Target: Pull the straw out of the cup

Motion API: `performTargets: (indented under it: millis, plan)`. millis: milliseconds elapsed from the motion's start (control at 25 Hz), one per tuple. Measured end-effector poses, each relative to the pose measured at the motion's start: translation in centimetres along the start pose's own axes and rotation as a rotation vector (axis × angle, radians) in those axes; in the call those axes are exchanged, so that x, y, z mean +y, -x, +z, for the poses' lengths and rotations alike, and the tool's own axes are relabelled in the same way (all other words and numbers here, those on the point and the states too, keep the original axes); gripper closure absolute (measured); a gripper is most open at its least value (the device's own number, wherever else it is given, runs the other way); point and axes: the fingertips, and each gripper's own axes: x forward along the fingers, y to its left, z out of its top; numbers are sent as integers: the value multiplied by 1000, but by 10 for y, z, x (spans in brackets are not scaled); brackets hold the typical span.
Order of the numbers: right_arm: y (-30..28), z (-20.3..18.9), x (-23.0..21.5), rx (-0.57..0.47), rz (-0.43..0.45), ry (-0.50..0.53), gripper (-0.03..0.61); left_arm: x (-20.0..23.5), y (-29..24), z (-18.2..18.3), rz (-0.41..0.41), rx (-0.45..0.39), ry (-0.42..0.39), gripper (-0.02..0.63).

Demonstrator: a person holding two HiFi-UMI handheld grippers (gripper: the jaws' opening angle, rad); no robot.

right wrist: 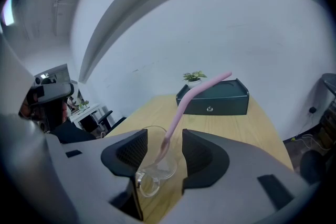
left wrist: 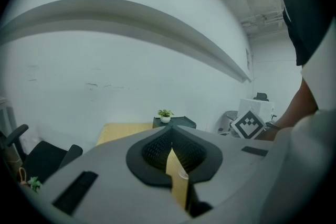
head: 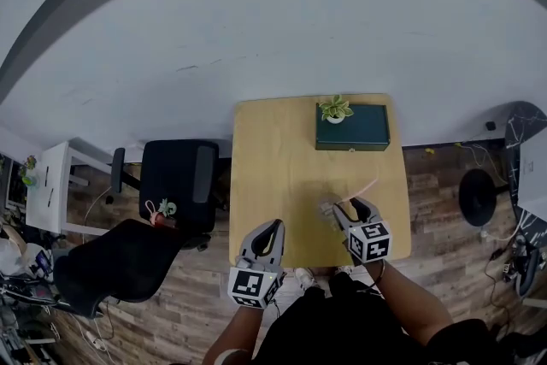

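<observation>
A clear glass cup [right wrist: 152, 170] stands on the wooden table [head: 273, 158] near its front right. A bent pink straw [right wrist: 189, 99] rises out of it and leans away to the right. My right gripper [right wrist: 165, 149] is open, with the straw's lower part and the cup's rim in the gap between its jaws and neither pad pressing on them. In the head view the cup [head: 327, 209] sits at that gripper's [head: 346, 208] tips and the straw [head: 366, 185] slants beyond them. My left gripper [head: 272, 226] hangs over the table's front edge, left of the cup, shut on nothing [left wrist: 171, 147].
A dark green box [head: 352, 128] with a small potted plant [head: 335, 108] on it stands at the table's far end. A black office chair [head: 175, 179] is left of the table. A black round stool [head: 477, 197] stands on the floor to the right.
</observation>
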Motion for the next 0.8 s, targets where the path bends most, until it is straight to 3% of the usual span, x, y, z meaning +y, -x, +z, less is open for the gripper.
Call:
performTargets:
  millis: [400, 800]
  plan:
    - [-2, 2, -4, -6, -13, 8, 437, 2, 3, -6, 16, 3, 12, 595]
    - [-1, 6, -4, 2, -6, 56, 507, 2, 9, 7, 22, -50, 26, 595]
